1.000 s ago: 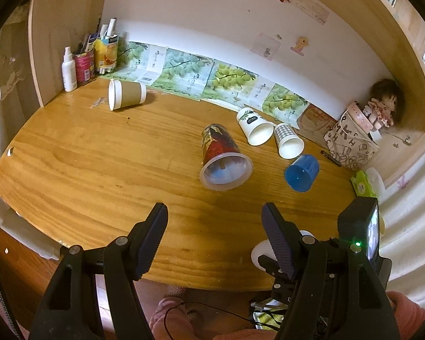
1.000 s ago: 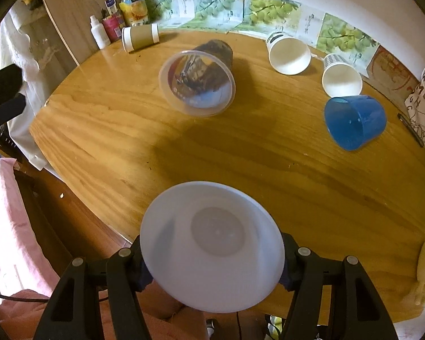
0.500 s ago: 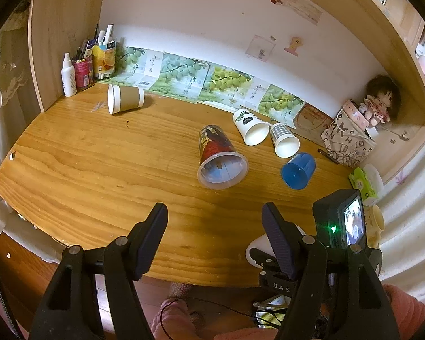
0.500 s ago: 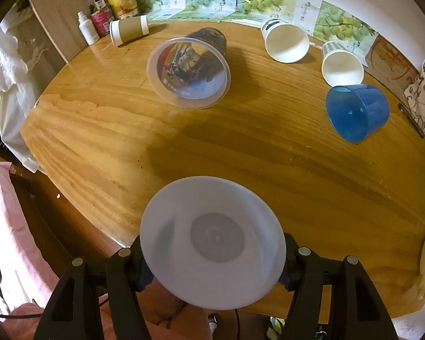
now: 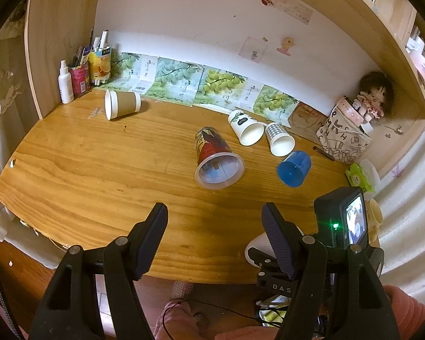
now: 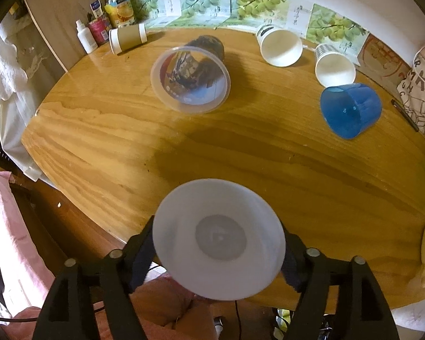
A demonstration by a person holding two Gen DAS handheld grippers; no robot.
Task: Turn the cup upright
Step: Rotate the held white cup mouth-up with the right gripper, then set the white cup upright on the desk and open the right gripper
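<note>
My right gripper is shut on a white plastic cup, its mouth facing the camera, held over the near edge of the wooden table. The cup's edge shows in the left wrist view beside the right gripper. My left gripper is open and empty above the near table edge. Several cups lie on their sides: a clear printed cup, a blue cup, two white paper cups and a brown paper cup.
Bottles and pen holders stand in the back left corner. A patterned bag with a doll stands at the back right. A pen lies by the bag. A green packet lies at the right edge.
Both grippers have pulled back and risen a little from the table. The white cup stays gripped in the right gripper. The cups on the table have not moved.
</note>
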